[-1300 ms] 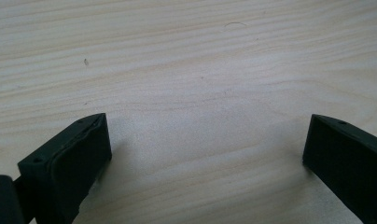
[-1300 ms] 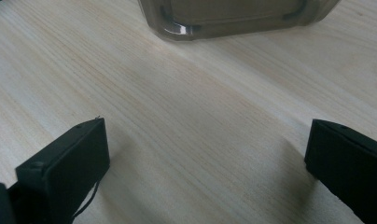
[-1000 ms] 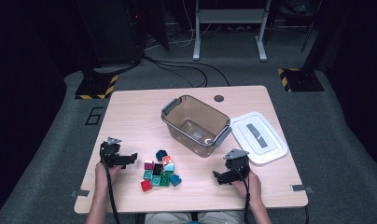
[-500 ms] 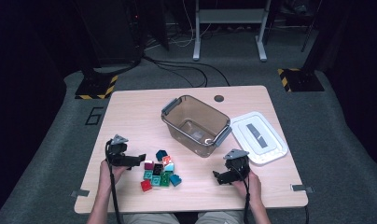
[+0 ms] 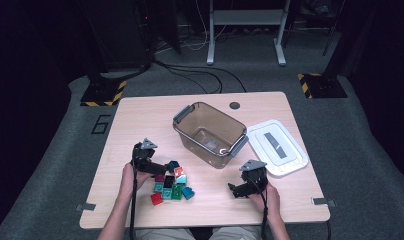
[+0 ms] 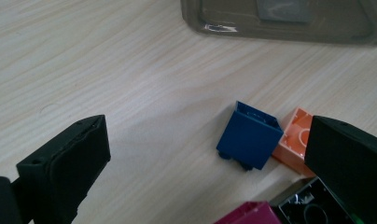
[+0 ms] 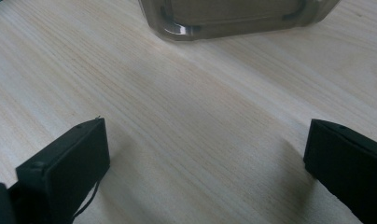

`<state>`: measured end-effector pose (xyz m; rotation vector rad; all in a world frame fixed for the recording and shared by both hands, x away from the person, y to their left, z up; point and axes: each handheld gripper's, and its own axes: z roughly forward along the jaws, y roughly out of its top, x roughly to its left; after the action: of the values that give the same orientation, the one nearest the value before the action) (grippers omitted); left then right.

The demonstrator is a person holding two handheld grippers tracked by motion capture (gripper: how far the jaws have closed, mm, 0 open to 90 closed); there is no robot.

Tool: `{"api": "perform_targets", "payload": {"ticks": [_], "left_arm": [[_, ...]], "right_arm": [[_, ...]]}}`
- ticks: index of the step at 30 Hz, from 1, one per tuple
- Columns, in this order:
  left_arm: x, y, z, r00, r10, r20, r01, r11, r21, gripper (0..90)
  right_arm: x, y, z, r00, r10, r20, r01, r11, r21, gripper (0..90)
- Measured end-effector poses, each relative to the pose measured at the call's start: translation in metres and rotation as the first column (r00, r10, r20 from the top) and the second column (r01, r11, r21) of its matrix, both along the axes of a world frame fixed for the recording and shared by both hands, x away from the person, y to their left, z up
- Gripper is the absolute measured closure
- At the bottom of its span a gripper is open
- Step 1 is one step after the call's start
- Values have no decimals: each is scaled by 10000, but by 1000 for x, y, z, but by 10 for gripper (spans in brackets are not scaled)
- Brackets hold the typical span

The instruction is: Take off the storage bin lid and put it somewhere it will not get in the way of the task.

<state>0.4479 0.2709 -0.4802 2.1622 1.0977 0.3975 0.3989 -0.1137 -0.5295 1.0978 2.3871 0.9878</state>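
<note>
Several small toy bricks (image 5: 171, 184) lie in a cluster near the table's front middle. A clear grey bin (image 5: 209, 133) stands behind them at the table's centre, holding nothing but a label on its floor. My left gripper (image 5: 162, 168) is open at the cluster's left edge; in the left gripper view a dark blue brick (image 6: 249, 136) lies between its jaws, with an orange brick (image 6: 295, 142), a magenta brick (image 6: 247, 213) and a black brick (image 6: 308, 210) beside it. My right gripper (image 5: 233, 190) is open over bare wood, facing the bin (image 7: 233, 16).
The bin's white lid (image 5: 276, 146) lies flat to the right of the bin. A dark round hole (image 5: 234, 105) marks the wooden table (image 5: 140, 120) at the back. Stands and cables occupy the dark floor beyond.
My left gripper has moved right, up to the brick cluster. The right gripper has stayed in place.
</note>
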Motion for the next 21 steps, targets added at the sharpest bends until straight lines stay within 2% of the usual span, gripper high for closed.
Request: {"api": "perform_targets", "payload": {"ticks": [3, 7, 8, 9, 12, 17, 19, 21], "left_arm": [[8, -8, 0, 9998, -182, -111, 186, 9992, 364, 2], [12, -14, -3, 9997, -185, -181, 195, 9982, 567, 5], [14, -16, -5, 9989, -335, -342, 360, 9965, 749, 5], [14, -16, -5, 9989, -335, -342, 360, 9965, 749, 5], [18, -18, -10, 9991, -148, -401, 192, 9933, 1135, 9], [25, -13, -15, 9988, 268, -402, -208, 9893, 1443, 25], [27, -10, -16, 9983, 402, -414, -341, 9897, 1389, 24], [27, -8, -15, 9984, 374, -430, -326, 9937, 1071, 24]], "right_arm": [[0, 0, 0, 10000, 3, -2, -3, 10000, -3, 0], [0, 0, 0, 10000, -4, -21, 4, 10000, 37, 0], [0, 0, 0, 10000, 17, -3, -17, 10000, 23, 0], [0, 0, 0, 10000, 17, -3, -17, 10000, 23, 0], [0, 0, 0, 10000, 0, -8, 0, 10000, 15, 0], [0, 0, 0, 10000, 10, -11, -10, 10000, 29, 0], [0, 0, 0, 10000, 11, 1, -11, 10000, 9, 0], [0, 0, 0, 10000, 9, 1, -9, 10000, 9, 0]]}}
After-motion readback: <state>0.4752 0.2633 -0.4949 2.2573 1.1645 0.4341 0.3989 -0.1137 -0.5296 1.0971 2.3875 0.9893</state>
